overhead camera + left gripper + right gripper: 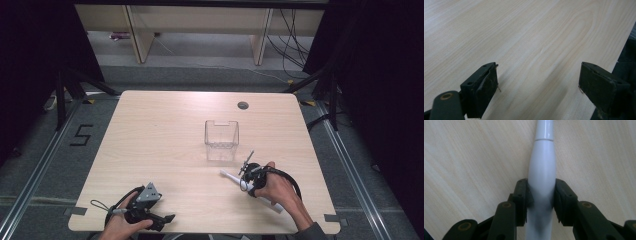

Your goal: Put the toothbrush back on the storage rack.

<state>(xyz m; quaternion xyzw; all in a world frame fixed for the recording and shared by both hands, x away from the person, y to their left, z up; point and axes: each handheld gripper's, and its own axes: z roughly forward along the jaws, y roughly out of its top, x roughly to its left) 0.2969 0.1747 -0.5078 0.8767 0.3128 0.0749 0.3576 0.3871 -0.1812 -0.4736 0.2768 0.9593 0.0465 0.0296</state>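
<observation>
A clear container (221,139) stands mid-table (165,130). A white handle (234,180) lies near, front-right of it; the left gripper (167,218) sits well front-left.

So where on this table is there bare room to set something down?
The wooden table is bare across its left half and along the far edge up to the round cable hole. It is crowded only at right-centre: the clear plastic box, and nearer, the right gripper clamped on a white toothbrush-like handle. The left gripper sits open at the near-left edge.
</observation>
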